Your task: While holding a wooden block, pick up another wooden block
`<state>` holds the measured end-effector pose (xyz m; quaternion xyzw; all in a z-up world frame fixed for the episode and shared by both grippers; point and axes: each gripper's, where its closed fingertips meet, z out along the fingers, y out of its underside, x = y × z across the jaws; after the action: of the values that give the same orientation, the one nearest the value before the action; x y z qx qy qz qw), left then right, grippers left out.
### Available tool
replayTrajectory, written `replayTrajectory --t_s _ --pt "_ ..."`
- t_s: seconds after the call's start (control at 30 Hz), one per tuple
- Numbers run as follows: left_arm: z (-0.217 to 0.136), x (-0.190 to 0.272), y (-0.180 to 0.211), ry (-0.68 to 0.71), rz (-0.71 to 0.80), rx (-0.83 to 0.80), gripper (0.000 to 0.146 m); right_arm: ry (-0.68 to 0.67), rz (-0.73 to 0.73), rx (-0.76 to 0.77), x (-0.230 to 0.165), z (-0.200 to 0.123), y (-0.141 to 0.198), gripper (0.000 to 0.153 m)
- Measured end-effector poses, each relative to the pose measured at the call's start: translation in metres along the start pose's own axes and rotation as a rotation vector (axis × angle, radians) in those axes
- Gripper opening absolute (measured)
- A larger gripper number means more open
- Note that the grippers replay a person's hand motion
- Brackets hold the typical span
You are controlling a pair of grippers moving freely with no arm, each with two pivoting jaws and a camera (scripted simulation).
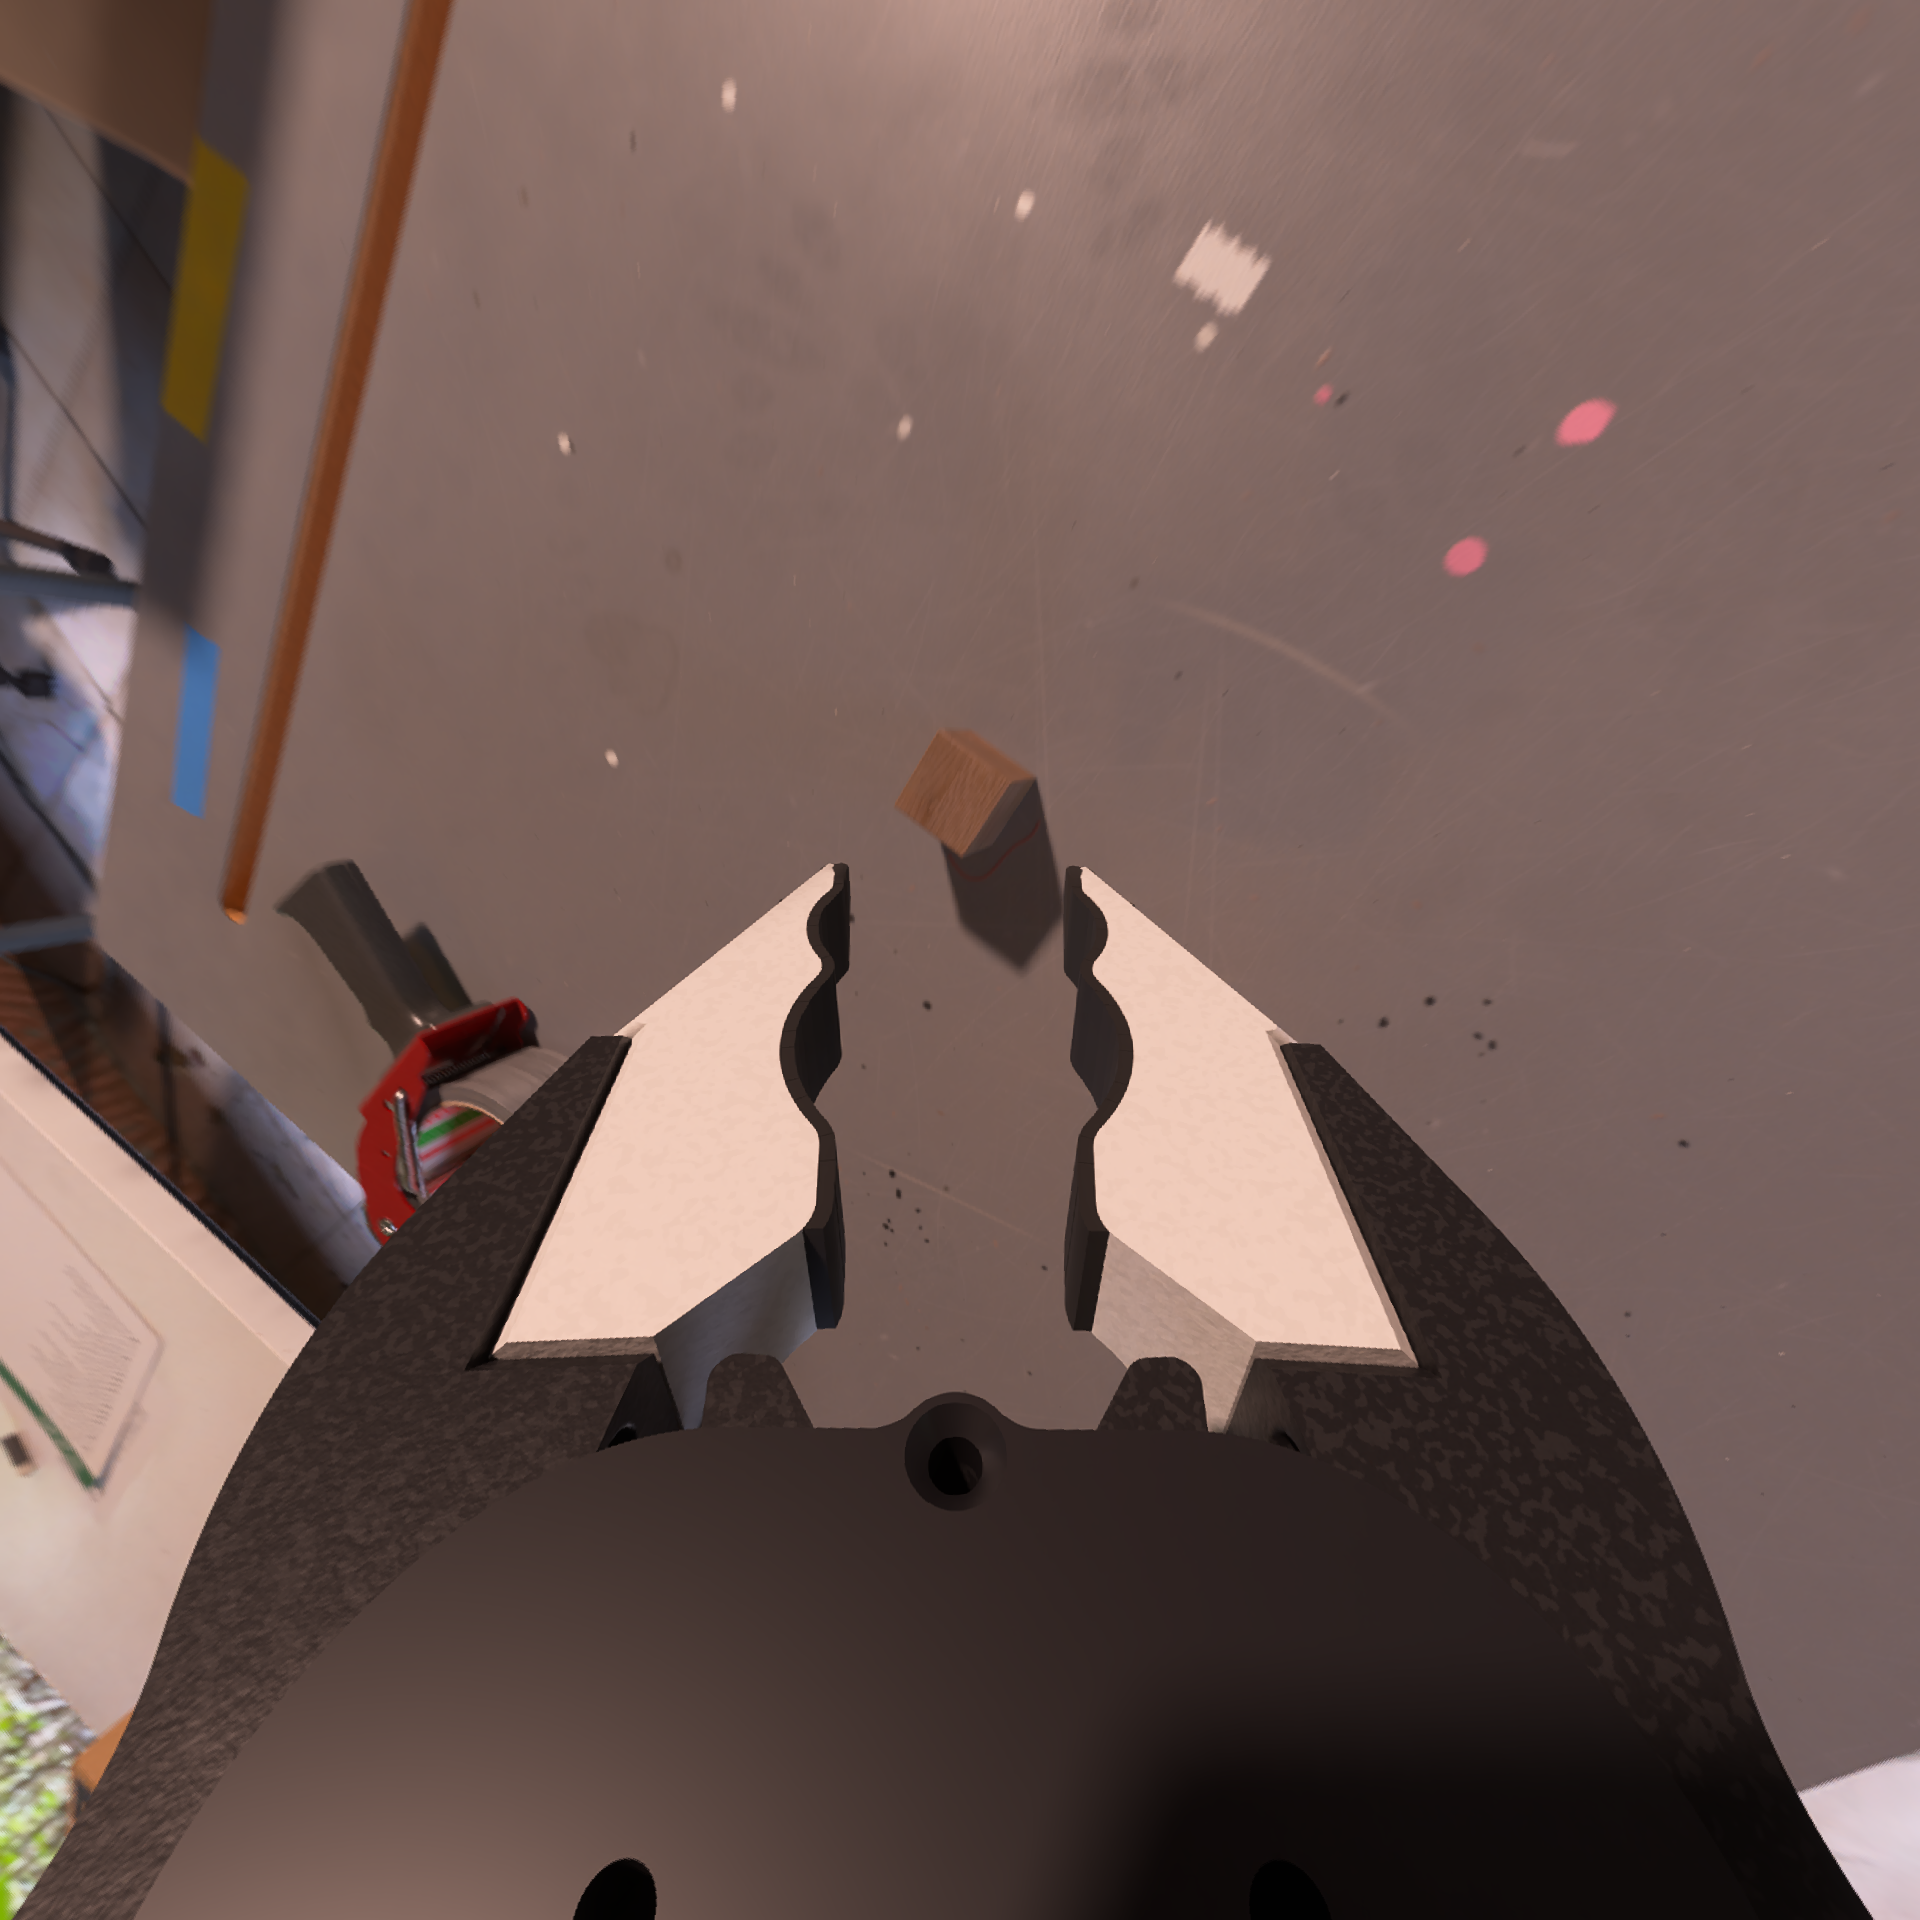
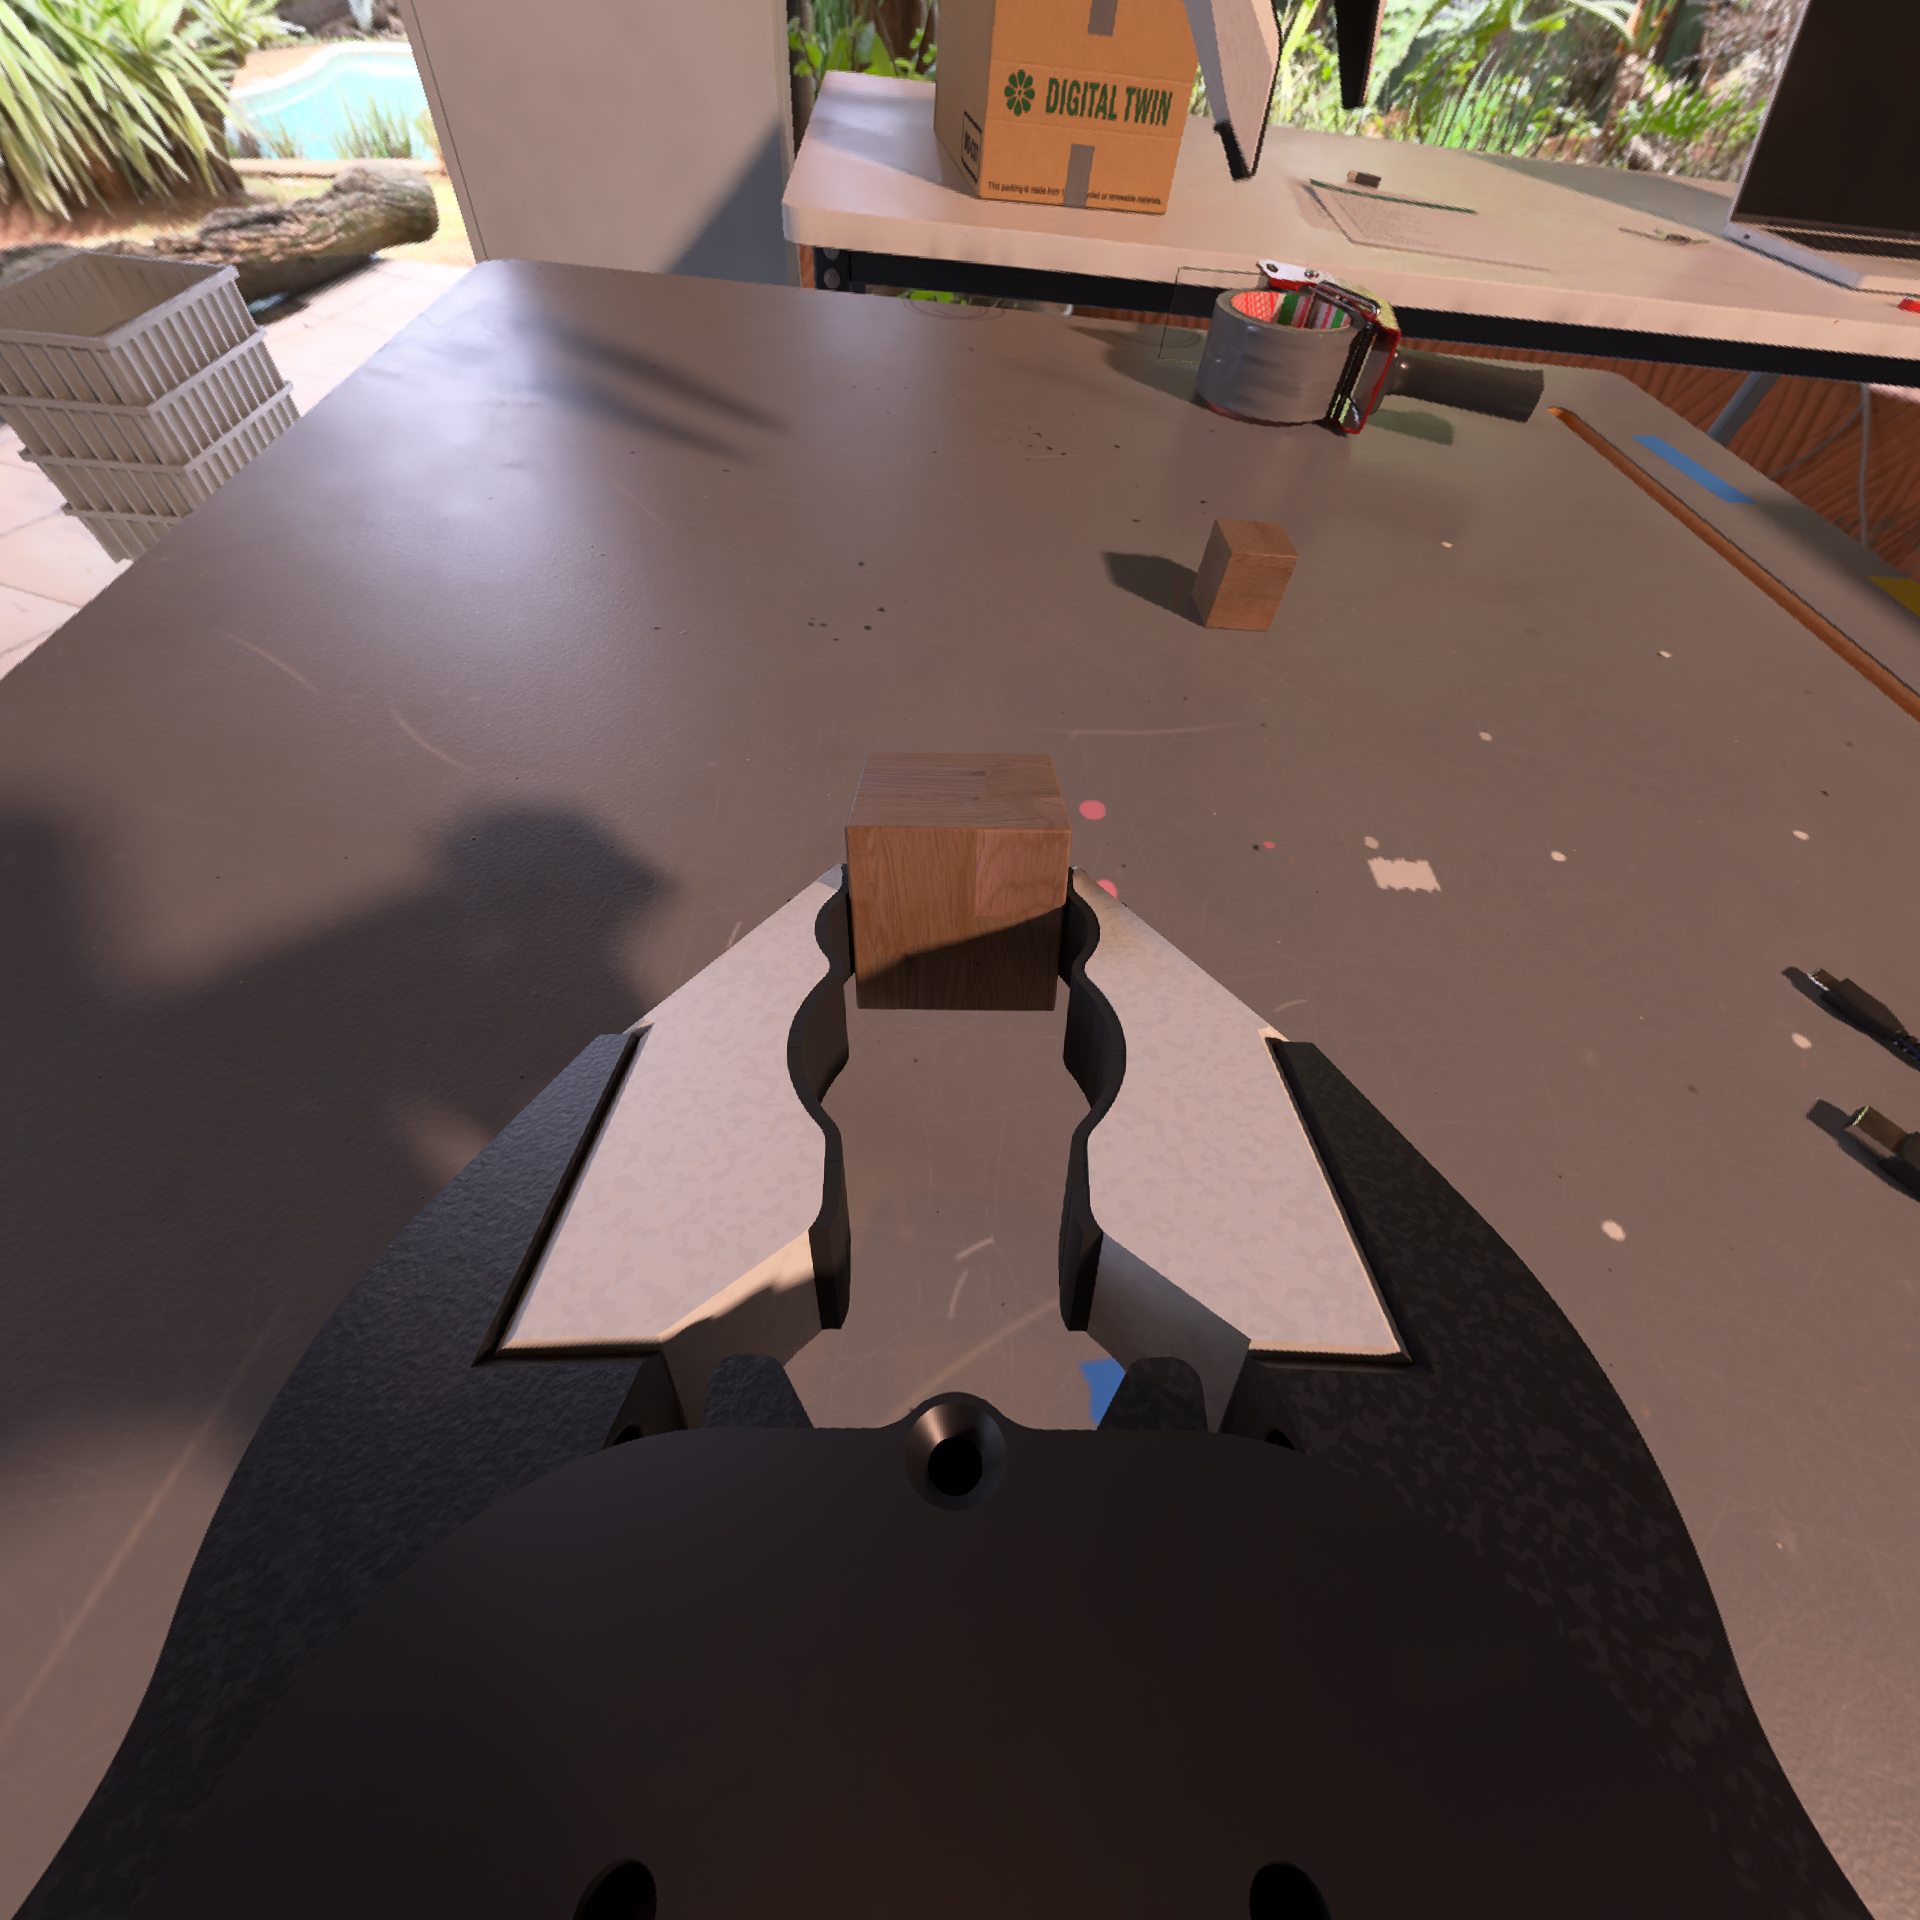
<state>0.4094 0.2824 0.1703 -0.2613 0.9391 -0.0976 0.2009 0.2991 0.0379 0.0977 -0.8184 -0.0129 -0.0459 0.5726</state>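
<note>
My right gripper (image 2: 956, 925) is shut on a wooden block (image 2: 956, 883), held between its fingertips above the grey table (image 2: 623, 623). A second wooden block (image 2: 1244, 575) sits on the table farther off to the right. The left wrist view looks down on this second block (image 1: 961, 792), small and far below on the table (image 1: 1351, 727). My left gripper (image 1: 956, 883) is open and empty, high above it, the block just beyond its fingertips in the view.
A tape dispenser (image 2: 1299, 353) lies at the table's far right; it also shows in the left wrist view (image 1: 436, 1081). A wooden strip (image 2: 1745, 561) runs along the right edge. Stacked grey baskets (image 2: 135, 395) stand at the left. A cardboard box (image 2: 1070, 104) sits on the table behind.
</note>
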Motion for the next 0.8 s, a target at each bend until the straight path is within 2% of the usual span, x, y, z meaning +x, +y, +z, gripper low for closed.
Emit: replayTrajectory --t_s 0.1,0.23,0.37,0.5,0.67,0.8 --pt "0.022 -0.012 0.025 0.024 -0.009 -0.061 0.036 0.0 -0.003 -0.002 0.0 0.0 0.0 0.038" --pt "0.053 -0.005 0.051 0.097 0.03 -0.139 0.033 -0.002 0.004 0.003 0.0 0.0 0.0 0.038" --pt "0.074 -0.001 0.065 0.137 0.0 -0.179 0.032 -0.004 0.002 0.001 0.0 0.0 0.0 0.038" --pt "0.087 -0.002 0.057 0.104 0.043 -0.137 0.031 -0.006 -0.002 -0.002 -0.001 0.0 0.0 0.038" --pt "0.103 0.006 0.039 0.106 0.211 -0.101 0.041 -0.01 -0.002 -0.002 -0.001 0.0 0.0 0.038" --pt "0.116 0.004 0.034 0.115 0.341 -0.126 0.037 -0.011 0.0 0.001 -0.001 0.0 0.0 0.038"
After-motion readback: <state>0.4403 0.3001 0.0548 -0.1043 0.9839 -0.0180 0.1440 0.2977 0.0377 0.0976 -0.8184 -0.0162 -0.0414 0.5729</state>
